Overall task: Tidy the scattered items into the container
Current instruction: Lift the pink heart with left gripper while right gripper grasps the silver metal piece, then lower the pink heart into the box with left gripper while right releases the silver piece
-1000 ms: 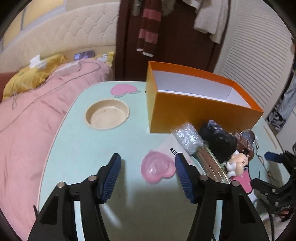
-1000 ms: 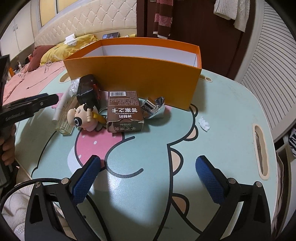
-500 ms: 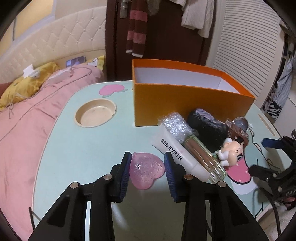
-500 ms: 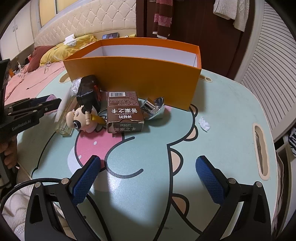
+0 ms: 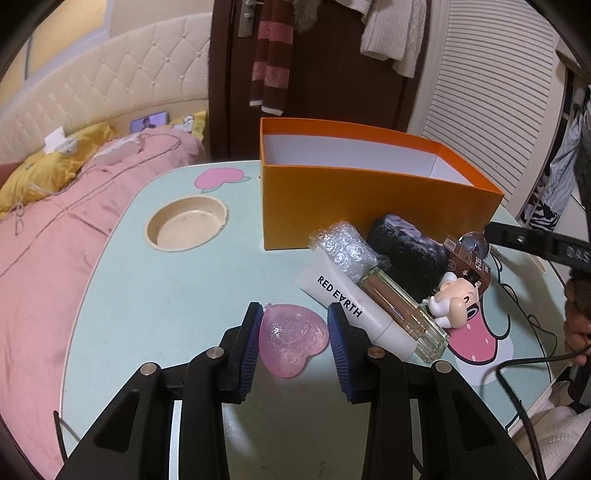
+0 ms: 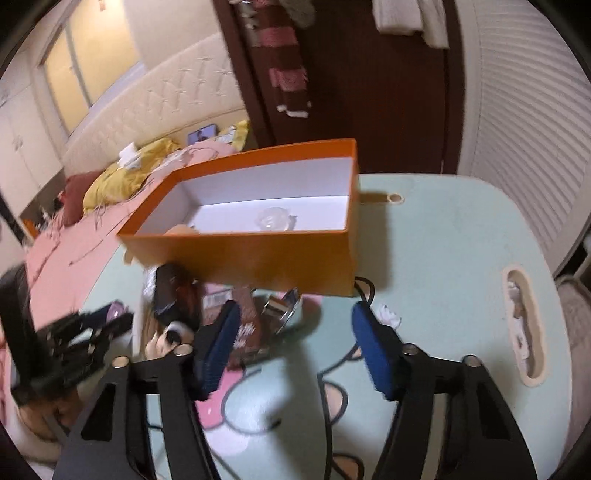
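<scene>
One blurry, perhaps clear item inside box.

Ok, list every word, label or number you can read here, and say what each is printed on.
"RED EARTH": on the white tube.
Raised lettering on the pink heart-shaped piece between the left gripper pads: not legible.
Print on the brown carton: too small to read; blurred in the right wrist view.
Nothing else readable.

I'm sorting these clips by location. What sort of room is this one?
Most likely a bedroom: a bed with a pink cover and tufted headboard stands beside the cartoon-print table, and clothes hang on the door.
</scene>
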Demonstrator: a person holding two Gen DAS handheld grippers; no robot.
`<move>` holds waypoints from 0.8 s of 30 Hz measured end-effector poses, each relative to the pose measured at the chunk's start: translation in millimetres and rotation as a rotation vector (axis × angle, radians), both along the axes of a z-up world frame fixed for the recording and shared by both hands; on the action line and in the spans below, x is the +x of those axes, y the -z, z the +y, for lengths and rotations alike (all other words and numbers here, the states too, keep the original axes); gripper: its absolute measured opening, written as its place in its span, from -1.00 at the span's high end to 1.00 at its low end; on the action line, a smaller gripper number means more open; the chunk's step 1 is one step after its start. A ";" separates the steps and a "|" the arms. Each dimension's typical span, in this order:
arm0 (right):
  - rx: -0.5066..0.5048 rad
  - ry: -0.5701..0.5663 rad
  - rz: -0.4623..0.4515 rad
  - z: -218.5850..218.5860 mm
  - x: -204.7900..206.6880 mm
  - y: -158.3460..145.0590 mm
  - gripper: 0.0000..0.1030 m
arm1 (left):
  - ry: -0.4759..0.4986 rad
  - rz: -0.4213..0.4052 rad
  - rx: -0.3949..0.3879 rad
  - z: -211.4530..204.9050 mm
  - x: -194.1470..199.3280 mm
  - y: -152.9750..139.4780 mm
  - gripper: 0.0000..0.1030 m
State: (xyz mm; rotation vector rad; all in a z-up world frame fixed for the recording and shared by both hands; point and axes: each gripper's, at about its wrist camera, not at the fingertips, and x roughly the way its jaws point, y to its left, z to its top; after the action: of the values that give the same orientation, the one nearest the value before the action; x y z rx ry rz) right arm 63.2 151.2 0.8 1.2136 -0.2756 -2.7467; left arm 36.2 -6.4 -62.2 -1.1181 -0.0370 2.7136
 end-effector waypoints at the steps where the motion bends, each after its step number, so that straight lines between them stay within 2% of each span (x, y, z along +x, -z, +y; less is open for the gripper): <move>1: -0.005 0.005 -0.004 0.2 -4.4 1.7 -0.17 | 0.000 0.000 -0.001 0.4 0.4 0.0 0.34; 4: 0.000 0.004 -0.025 -5.1 -16.1 7.3 -0.14 | 0.003 0.001 -0.001 1.3 0.2 0.3 0.34; 5: 0.008 0.003 -0.035 -7.3 -19.5 9.7 -0.01 | 0.003 0.002 -0.002 1.6 0.2 0.4 0.34; 7: 0.024 -0.004 -0.045 -12.6 -24.8 15.3 0.11 | 0.004 0.003 -0.004 2.2 0.4 0.7 0.34; 8: 0.039 -0.006 -0.052 -14.5 -26.4 17.3 0.32 | 0.004 0.003 -0.006 2.3 0.3 0.7 0.34; 9: 0.069 -0.010 -0.057 -17.0 -26.8 18.8 0.42 | 0.004 0.003 -0.007 2.4 0.2 0.8 0.34; 12: 0.153 -0.019 -0.032 -21.9 -20.6 18.8 0.45 | 0.003 0.003 -0.008 2.8 0.2 1.0 0.34; 24: 0.154 -0.013 -0.019 -19.7 -2.6 17.3 0.45 | -0.001 0.014 0.009 0.9 1.9 -1.1 0.34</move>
State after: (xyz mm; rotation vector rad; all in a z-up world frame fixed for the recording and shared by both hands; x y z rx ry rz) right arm 60.6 131.5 -16.5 1.2725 -0.0590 -2.7907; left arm 38.1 -5.5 -61.1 -1.0972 -0.0479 2.7195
